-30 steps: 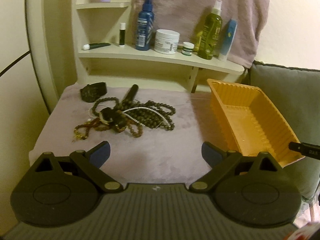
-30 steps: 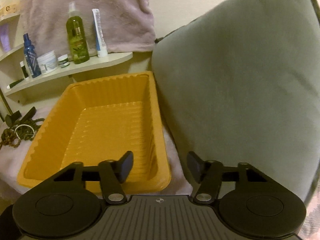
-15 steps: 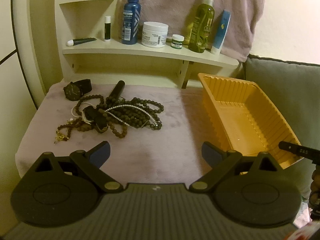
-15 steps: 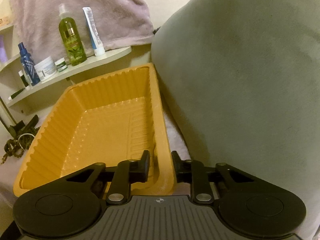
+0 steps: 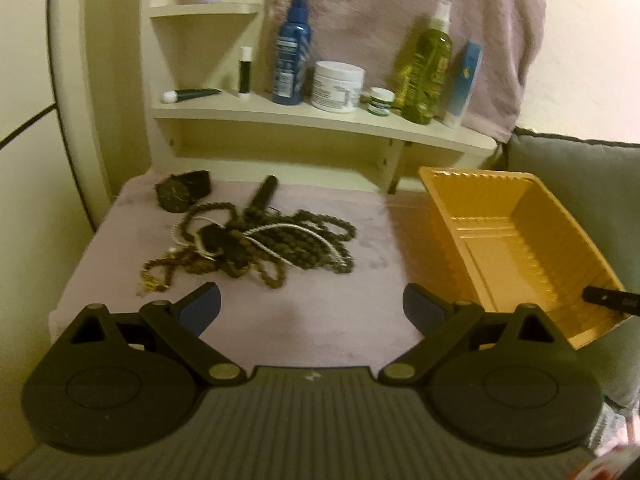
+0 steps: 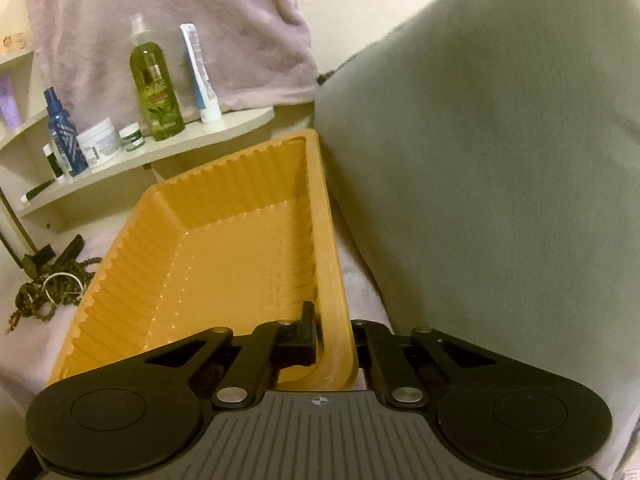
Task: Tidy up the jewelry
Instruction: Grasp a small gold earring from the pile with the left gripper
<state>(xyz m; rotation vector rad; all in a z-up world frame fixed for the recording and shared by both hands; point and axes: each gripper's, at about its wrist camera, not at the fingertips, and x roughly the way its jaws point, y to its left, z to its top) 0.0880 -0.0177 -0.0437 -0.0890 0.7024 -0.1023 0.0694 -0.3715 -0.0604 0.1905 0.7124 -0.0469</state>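
Note:
An orange ribbed plastic tray [image 6: 256,184] lies on the lilac cloth beside a grey cushion. My right gripper [image 6: 334,324] is shut on the near end of its right wall, one finger inside and one outside. The tray [image 5: 480,174] looks tipped, and a right finger [image 5: 604,296] shows at its near corner. A tangled heap of dark bead necklaces, a white strand and a gold chain [image 5: 256,240] lies left of the tray, with a black watch [image 5: 180,194] behind it. My left gripper [image 5: 312,300] hovers open over the cloth in front of the heap, holding nothing.
A cream shelf [image 5: 320,116] at the back carries a blue bottle [image 5: 292,52], a white jar, a green spray bottle [image 5: 424,64] and tubes. A lilac towel hangs behind it. The grey cushion [image 6: 500,160] fills the right side. A wall stands at the left.
The right jaws have closed from half open onto the tray's right wall, and the tray now sits tipped. The left gripper stays open and has barely moved.

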